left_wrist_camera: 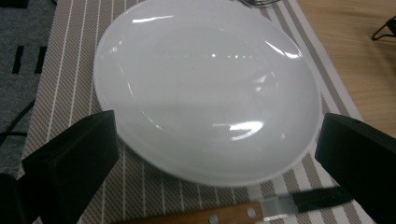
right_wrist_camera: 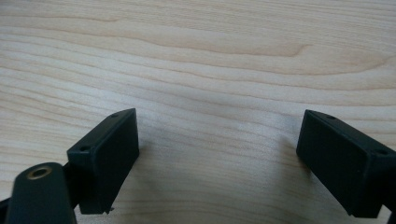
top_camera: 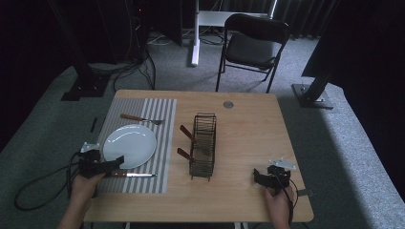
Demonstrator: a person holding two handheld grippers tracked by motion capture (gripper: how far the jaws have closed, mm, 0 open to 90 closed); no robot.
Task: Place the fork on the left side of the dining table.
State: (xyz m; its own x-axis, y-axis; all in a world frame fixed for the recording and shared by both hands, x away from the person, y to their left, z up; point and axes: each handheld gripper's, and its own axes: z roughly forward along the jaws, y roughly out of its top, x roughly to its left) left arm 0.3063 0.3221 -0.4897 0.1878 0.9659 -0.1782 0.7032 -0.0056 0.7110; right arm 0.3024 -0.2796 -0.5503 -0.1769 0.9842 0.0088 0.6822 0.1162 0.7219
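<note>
At the light wooden worktop [top_camera: 248, 133], we bring the left tongs [left_wrist_camera: 215, 154] in low with jaws spread wide, straddling the near rim of the round white ceramic plate [left_wrist_camera: 205, 88], which lies flat on the grey-and-white striped placemat [top_camera: 165, 143] at the worktop's left. The wide spread suits a grasp on the rim; nothing is gripped yet. A wooden-handled table knife [left_wrist_camera: 243, 213] lies just beside the plate's near edge, a wooden-handled fork [top_camera: 141, 119] beyond its far side. The black wire dish rack [top_camera: 203, 145] stands mid-worktop, likely the plate's destination. Our right tongs [right_wrist_camera: 217, 158] rest open over bare wood, well apart, keeping clear.
</note>
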